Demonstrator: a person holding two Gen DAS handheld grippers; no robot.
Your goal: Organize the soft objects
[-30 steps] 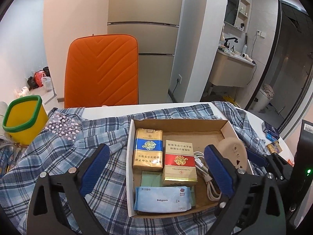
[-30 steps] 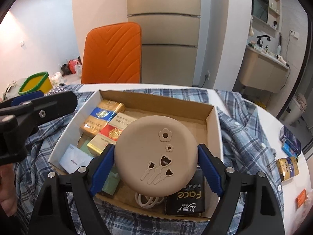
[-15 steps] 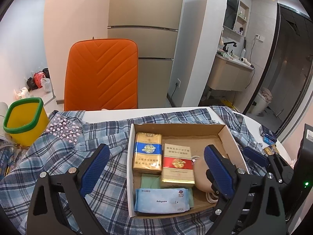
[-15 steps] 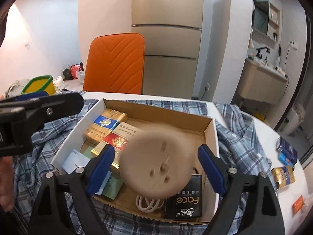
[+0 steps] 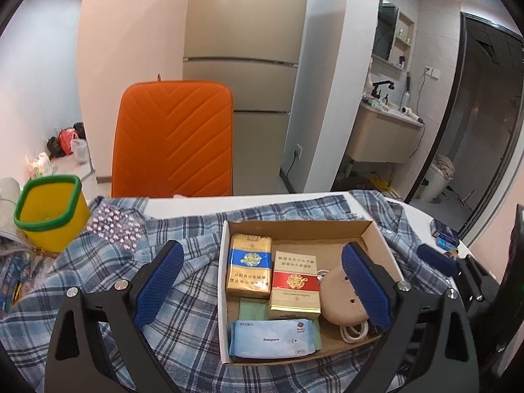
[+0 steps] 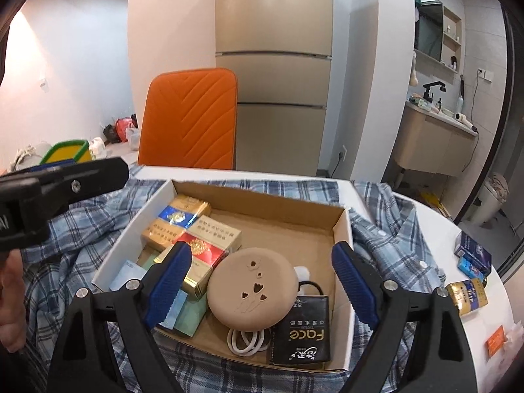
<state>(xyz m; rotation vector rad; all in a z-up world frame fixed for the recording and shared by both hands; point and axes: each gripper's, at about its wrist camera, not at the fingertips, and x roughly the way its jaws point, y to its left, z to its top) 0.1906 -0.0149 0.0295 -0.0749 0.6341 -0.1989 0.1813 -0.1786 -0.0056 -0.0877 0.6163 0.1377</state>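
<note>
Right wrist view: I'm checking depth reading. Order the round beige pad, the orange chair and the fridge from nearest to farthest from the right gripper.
1. Round beige pad: in the cardboard box, between the right gripper fingers.
2. Orange chair: behind the table, left of centre.
3. Fridge: against the back wall, behind the chair.

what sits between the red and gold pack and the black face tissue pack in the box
The round beige disc, resting over a coiled white cable; the right wrist view shows it best.
</note>
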